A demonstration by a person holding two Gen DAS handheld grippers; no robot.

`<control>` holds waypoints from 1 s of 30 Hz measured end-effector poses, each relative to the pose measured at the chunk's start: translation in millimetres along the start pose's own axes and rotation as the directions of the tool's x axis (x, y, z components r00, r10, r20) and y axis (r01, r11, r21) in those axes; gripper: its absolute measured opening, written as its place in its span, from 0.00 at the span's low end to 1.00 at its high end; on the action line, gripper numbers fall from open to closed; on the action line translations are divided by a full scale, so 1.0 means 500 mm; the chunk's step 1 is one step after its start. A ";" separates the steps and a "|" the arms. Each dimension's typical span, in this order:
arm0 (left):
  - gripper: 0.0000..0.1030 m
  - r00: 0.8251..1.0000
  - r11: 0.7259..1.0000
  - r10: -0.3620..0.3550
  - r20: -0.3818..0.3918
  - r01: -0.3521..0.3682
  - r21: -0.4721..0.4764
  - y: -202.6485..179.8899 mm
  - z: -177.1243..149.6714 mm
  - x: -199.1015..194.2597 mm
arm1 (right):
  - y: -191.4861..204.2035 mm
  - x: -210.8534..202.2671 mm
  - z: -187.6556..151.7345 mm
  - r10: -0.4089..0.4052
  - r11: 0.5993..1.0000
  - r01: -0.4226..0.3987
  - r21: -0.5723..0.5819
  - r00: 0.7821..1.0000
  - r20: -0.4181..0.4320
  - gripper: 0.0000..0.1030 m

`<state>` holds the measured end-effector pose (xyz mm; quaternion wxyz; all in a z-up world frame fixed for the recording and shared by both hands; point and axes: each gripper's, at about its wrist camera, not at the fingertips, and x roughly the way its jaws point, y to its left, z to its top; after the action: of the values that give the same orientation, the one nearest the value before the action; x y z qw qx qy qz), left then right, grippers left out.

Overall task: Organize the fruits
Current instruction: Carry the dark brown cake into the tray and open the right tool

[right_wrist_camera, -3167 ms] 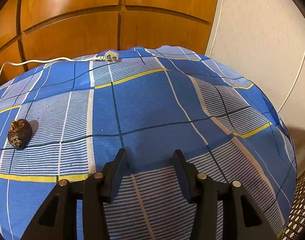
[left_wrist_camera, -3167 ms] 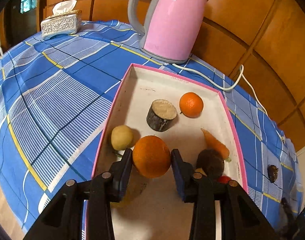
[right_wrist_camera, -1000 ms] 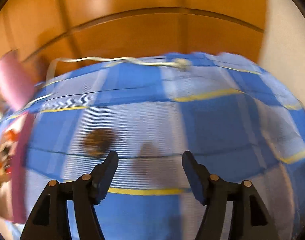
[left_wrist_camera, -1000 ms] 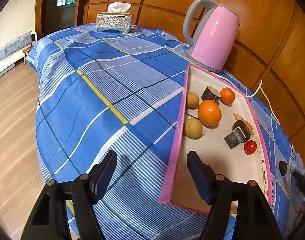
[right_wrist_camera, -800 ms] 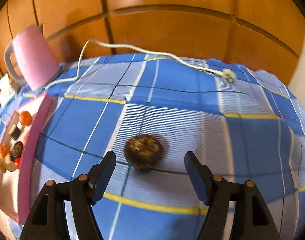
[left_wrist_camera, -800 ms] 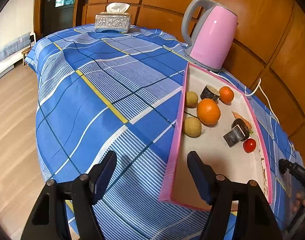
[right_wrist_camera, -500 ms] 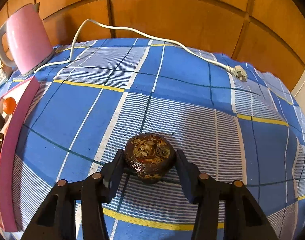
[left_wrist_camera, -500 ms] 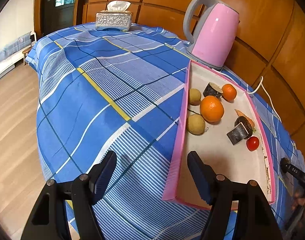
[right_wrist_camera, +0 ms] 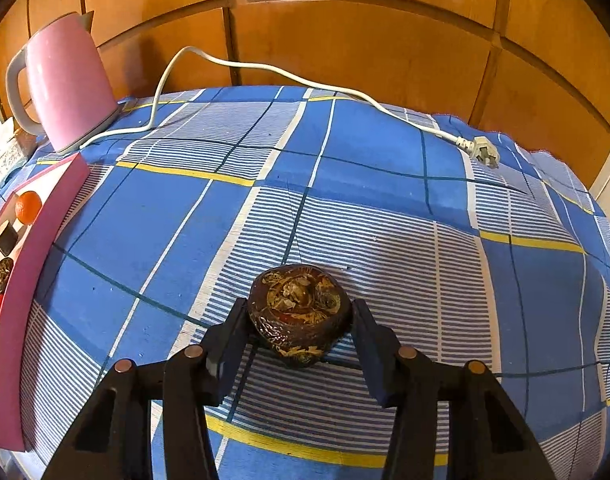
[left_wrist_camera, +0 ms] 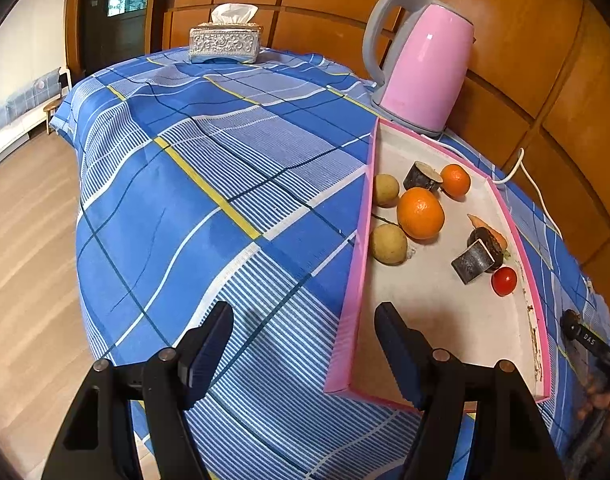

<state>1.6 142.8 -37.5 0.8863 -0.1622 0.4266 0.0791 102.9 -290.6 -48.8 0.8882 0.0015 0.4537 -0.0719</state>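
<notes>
Closing in since a second ago, the right gripper [right_wrist_camera: 299, 320] now has its fingers [right_wrist_camera: 229, 336] pressed against a round, dark brown fruit with a mottled yellowish top [right_wrist_camera: 299, 312], resting on the blue checked cloth of the worktop [right_wrist_camera: 345, 208], well apart from the pink-rimmed tray [right_wrist_camera: 37, 232]. The left gripper [left_wrist_camera: 303, 344] hangs wide, empty, straddling that tray's near rim.

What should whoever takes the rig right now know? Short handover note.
Left gripper: open, empty, hovering over the tray's near left rim.
Right gripper: fingers close around the dark brown fruit on the tablecloth; firm grip not confirmed.
Done: big orange, small orange, two yellowish fruits, tomato, carrot and dark pieces lie in the tray.
Left: lift the brown fruit and place it in the tray.
</notes>
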 end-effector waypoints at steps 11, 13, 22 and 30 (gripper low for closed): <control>0.72 1.000 1.000 -0.003 0.001 0.003 0.003 0.001 -0.001 -0.005 | 0.012 -0.014 -0.003 -0.011 1.000 0.011 -0.013 1.000 -0.019 0.49; 0.72 1.000 1.000 -0.005 0.001 0.005 0.003 0.001 -0.001 -0.005 | 0.014 -0.020 -0.007 0.005 1.000 -0.005 -0.020 1.000 -0.028 0.49; 0.72 1.000 1.000 -0.009 0.002 0.009 -0.005 0.004 -0.001 -0.002 | 0.079 -0.063 -0.017 0.146 0.985 -0.147 -0.092 0.989 -0.024 0.49; 0.72 1.000 1.000 -0.012 -0.001 0.012 -0.013 0.008 -0.002 0.003 | 0.209 -0.110 0.037 0.310 0.924 -0.305 -0.232 0.951 -0.015 0.49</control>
<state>0.6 146.3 -40.2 0.8855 -0.1704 0.4254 0.0765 99.6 -181.3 -0.1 0.8875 -0.0315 0.4435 0.1214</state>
